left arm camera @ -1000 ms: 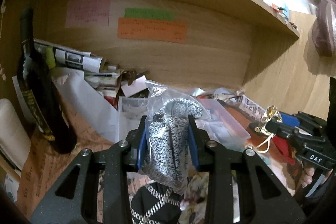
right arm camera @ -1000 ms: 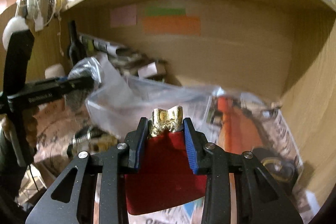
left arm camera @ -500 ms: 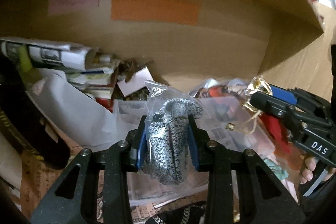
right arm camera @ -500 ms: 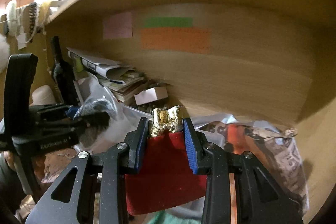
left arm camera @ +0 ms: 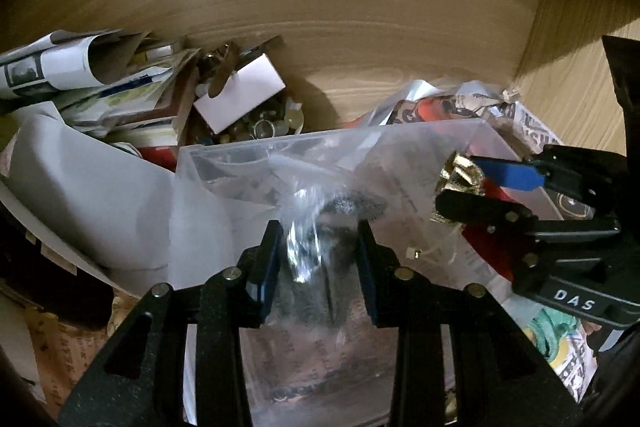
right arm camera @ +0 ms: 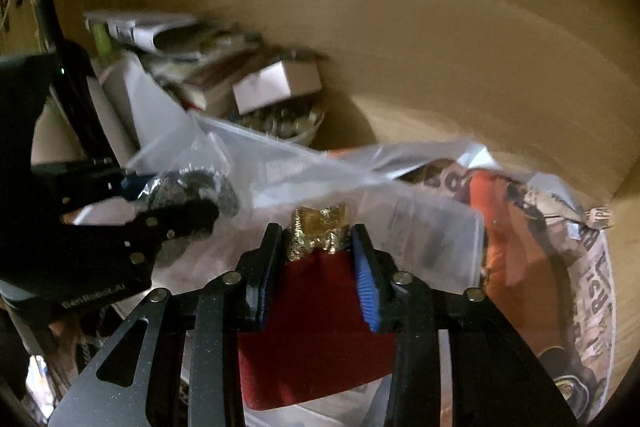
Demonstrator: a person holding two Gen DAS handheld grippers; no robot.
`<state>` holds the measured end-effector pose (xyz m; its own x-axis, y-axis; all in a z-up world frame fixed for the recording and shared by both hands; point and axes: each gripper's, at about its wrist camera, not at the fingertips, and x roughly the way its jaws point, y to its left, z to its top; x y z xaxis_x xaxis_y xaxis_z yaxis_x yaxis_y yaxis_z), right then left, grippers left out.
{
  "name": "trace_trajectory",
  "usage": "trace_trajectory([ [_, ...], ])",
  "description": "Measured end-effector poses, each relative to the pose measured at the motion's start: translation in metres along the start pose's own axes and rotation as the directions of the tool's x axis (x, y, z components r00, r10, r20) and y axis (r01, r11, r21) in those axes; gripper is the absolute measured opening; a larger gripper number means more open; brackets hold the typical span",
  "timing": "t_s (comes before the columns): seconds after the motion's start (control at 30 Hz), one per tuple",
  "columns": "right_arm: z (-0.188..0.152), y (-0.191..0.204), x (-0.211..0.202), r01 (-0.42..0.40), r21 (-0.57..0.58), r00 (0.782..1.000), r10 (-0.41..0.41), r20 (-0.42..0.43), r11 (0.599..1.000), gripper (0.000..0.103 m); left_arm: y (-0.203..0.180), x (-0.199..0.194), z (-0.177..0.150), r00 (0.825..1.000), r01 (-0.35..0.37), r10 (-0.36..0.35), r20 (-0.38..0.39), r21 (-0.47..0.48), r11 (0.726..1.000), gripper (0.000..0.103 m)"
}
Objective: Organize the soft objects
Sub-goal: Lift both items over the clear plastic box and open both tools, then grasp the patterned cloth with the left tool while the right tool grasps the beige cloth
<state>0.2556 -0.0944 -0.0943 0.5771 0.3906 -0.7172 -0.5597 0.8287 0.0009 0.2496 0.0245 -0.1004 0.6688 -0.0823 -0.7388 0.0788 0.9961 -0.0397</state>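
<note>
My left gripper (left arm camera: 318,239) is shut on a clear plastic bag holding a grey speckled knit item (left arm camera: 316,267), held over a clear plastic bin (left arm camera: 400,135). My right gripper (right arm camera: 318,243) is shut on a red velvet pouch (right arm camera: 316,327) with a gold gathered top (right arm camera: 320,235), also above the bin (right arm camera: 432,227). In the left wrist view the right gripper (left arm camera: 456,183) sits at the right with the gold top showing. In the right wrist view the left gripper (right arm camera: 176,203) is at the left with the bagged knit (right arm camera: 192,187).
Rolled newspapers and papers (left arm camera: 72,75), a small white box (left arm camera: 240,99) and a dish of small metal bits (left arm camera: 268,123) crowd the shelf's back left. Crumpled newspaper (right arm camera: 580,267) lies at the right. A dark bottle (right arm camera: 76,91) stands far left. Wooden back wall (left arm camera: 360,7) is close.
Both grippers have pushed deeper into the shelf and lower over the clear bin, still holding their items. The view has grown darker.
</note>
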Motion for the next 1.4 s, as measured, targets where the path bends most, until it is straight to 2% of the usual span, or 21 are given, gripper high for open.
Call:
trace_trajectory([
  [0.03, 0.001, 0.0, 0.003, 0.008, 0.0, 1.0, -0.008, -0.003, 1.0, 0.037, 0.0, -0.001, 0.0, 1.0, 0.003, -0.003, 0.002, 0.0, 1.0, 0.04],
  [0.1, 0.0, -0.001, 0.003, 0.025, 0.001, 1.0, -0.025, -0.006, 1.0, 0.052, 0.002, -0.005, 0.002, 1.0, 0.0, 0.0, 0.026, -0.005, 1.0, 0.048],
  [0.17, 0.0, -0.002, -0.003, 0.024, 0.005, 1.0, -0.024, 0.014, 1.0, 0.058, 0.003, -0.012, 0.003, 0.998, -0.008, 0.008, 0.057, -0.005, 1.0, 0.057],
  [0.2, 0.0, -0.002, -0.008, 0.029, 0.005, 0.999, -0.029, 0.029, 1.0, 0.061, 0.003, -0.018, 0.004, 0.997, -0.014, 0.014, 0.077, -0.005, 1.0, 0.058],
  [0.33, 0.005, 0.0, -0.025, 0.035, 0.004, 0.996, -0.036, 0.08, 0.999, 0.064, 0.004, -0.042, 0.003, 0.99, -0.022, 0.022, 0.142, -0.003, 1.0, 0.069],
  [0.47, 0.003, 0.003, -0.055, 0.039, 0.006, 0.986, -0.039, 0.16, 0.999, 0.076, 0.006, -0.071, -0.005, 0.978, -0.03, 0.03, 0.206, -0.006, 1.0, 0.082],
  [0.6, -0.014, 0.009, -0.095, 0.044, 0.0, 0.969, -0.043, 0.245, 0.999, 0.079, 0.009, -0.097, -0.021, 0.968, -0.031, 0.034, 0.251, -0.013, 0.999, 0.093],
  [0.67, -0.017, 0.01, -0.1, 0.043, 0.0, 0.967, -0.042, 0.252, 0.999, 0.082, 0.011, -0.106, -0.03, 0.963, -0.037, 0.04, 0.268, -0.018, 0.999, 0.099],
  [0.8, -0.038, 0.019, -0.121, 0.03, -0.004, 0.958, -0.027, 0.287, 1.0, 0.082, 0.012, -0.119, -0.05, 0.961, -0.024, 0.03, 0.274, -0.025, 0.999, 0.099],
  [0.97, -0.063, 0.033, -0.129, 0.013, -0.007, 0.957, -0.011, 0.289, 1.0, 0.083, 0.007, -0.133, -0.078, 0.963, -0.005, 0.011, 0.27, -0.023, 1.0, 0.099],
  [1.4, -0.12, 0.057, -0.118, -0.068, 0.035, 0.977, 0.06, 0.203, 0.997, 0.083, -0.025, -0.131, -0.146, 0.982, 0.041, -0.041, 0.182, 0.007, 0.999, 0.099],
])
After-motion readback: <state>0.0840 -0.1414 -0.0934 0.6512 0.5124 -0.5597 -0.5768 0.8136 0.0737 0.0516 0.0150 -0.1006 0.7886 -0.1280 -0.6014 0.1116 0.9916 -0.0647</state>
